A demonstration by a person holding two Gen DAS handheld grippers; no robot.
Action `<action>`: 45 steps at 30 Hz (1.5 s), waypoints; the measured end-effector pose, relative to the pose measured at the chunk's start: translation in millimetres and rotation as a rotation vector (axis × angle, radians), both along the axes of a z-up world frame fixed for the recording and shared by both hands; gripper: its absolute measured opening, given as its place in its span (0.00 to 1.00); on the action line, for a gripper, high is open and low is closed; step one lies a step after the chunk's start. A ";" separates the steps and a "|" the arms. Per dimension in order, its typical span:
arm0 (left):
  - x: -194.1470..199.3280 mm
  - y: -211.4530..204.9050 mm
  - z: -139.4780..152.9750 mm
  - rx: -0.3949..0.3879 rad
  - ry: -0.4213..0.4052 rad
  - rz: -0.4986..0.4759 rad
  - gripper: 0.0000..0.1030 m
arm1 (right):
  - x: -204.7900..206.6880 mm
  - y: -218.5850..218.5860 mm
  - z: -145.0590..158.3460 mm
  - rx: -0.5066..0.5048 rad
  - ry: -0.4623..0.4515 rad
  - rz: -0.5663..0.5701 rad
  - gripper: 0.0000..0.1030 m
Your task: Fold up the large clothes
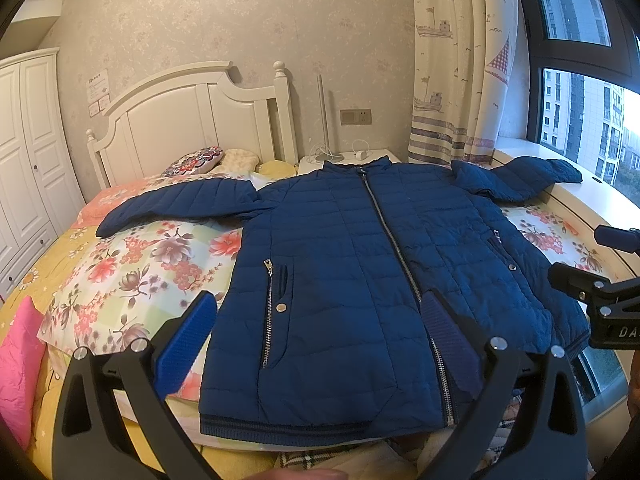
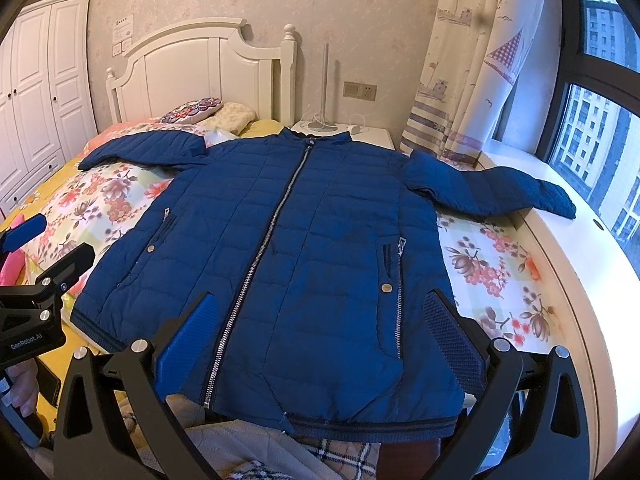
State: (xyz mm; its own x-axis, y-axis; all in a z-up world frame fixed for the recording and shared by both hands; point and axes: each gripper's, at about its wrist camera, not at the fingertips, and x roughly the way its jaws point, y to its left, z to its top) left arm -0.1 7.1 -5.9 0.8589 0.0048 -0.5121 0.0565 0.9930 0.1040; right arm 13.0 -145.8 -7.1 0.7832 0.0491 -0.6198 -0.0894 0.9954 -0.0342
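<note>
Blue jacket lies flat on the bed – hem at the near edge, sleeves spread; both grippers, left and right, hover above it, jaws wide apart

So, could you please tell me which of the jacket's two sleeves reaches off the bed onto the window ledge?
The sleeve on the window side: its cuff rests on the white ledge, while the other sleeve lies wholly on the floral bedspread.

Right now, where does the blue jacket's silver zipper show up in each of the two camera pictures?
Left wrist view: the zipper slants from the collar at upper centre down to the hem at lower right of centre.
Right wrist view: the zipper slants from the collar at upper centre down to the hem at lower left of centre.
Shared landmark: the white headboard behind the jacket.
</note>
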 end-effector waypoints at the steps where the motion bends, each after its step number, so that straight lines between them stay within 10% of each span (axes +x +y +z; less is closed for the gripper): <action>1: 0.2 0.0 0.3 0.000 0.000 0.000 0.98 | 2.0 -1.1 0.8 0.000 0.000 0.000 0.96; 26: 23.6 4.1 -22.9 -0.020 0.065 0.003 0.98 | 28.8 -12.2 -27.2 0.030 0.065 -0.023 0.96; 45: 363.6 14.5 -124.5 0.053 0.406 0.113 0.98 | 311.4 -273.5 -90.4 0.336 0.111 -0.611 0.96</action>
